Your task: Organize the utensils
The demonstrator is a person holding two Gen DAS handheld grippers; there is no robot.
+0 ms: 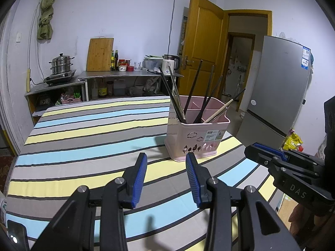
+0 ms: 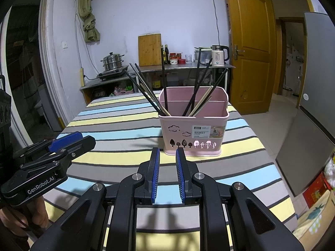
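A pink utensil basket [image 1: 194, 138] stands on the striped tablecloth [image 1: 83, 138]; it also shows in the right wrist view [image 2: 192, 133]. Several dark and pale chopsticks [image 1: 188, 96] stand upright and leaning in its compartments, as the right wrist view also shows [image 2: 163, 87]. My left gripper [image 1: 166, 159] is open and empty, just in front of the basket's left corner. My right gripper [image 2: 168, 152] is open with a narrower gap, empty, just in front of the basket. Each gripper shows in the other's view: the right one [image 1: 257, 149], the left one [image 2: 73, 138].
Behind the table a steel counter [image 1: 129, 74] carries a steamer pot [image 1: 61, 63], a cutting board [image 1: 100, 54], bottles and a kettle [image 1: 171, 63]. A yellow door [image 1: 201, 41] and a grey fridge [image 1: 278, 92] stand to the right. The table's right edge [image 2: 272, 146] drops to the floor.
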